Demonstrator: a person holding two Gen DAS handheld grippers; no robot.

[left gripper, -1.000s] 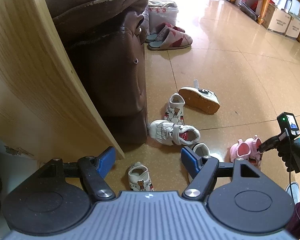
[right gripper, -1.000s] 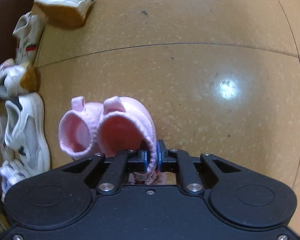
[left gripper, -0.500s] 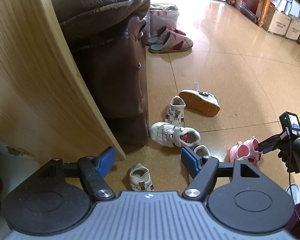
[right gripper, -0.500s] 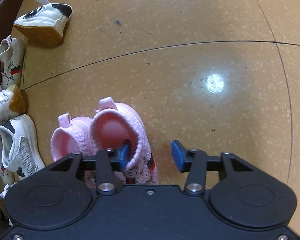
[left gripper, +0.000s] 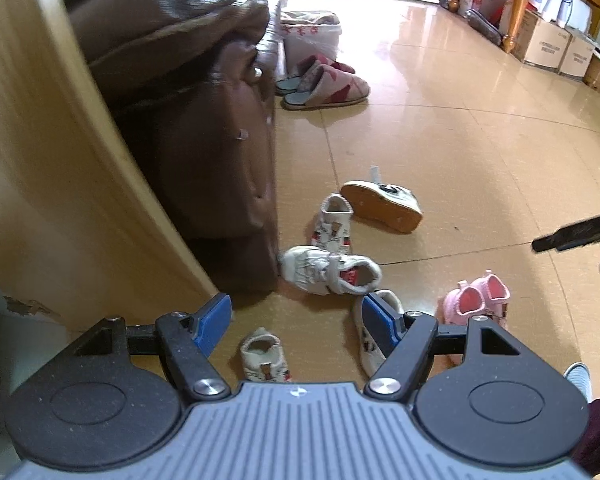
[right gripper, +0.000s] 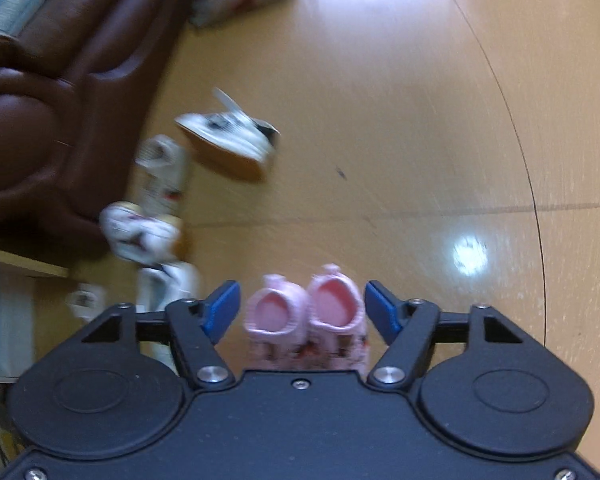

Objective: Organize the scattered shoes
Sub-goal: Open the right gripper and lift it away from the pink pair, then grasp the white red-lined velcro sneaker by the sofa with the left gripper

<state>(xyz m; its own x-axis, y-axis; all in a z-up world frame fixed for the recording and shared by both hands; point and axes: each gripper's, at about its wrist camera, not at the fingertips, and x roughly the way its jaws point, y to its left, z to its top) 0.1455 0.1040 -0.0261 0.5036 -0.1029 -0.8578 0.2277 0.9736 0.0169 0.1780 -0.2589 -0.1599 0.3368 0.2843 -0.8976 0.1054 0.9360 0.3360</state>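
Pink knitted baby shoes [right gripper: 306, 312]: a pair side by side on the tan tiled floor [right gripper: 380, 120], openings up, away from the sofa's foot.
My right gripper [right gripper: 302, 308]: above the pair, jaws just opened wide, blue pads clear of both shoes, holding nothing.
My left gripper [left gripper: 296, 320]: jaws wide apart, empty, above the floor.
White toddler shoes [left gripper: 332, 272]: scattered along the foot of the brown leather sofa [left gripper: 204, 120]; one lies on its side, tan sole showing.
Patterned slippers [left gripper: 324, 84]: paired further along the sofa.

Bright daylight; floor [right gripper: 420, 120] glare; right view seemingly motion-blurred.
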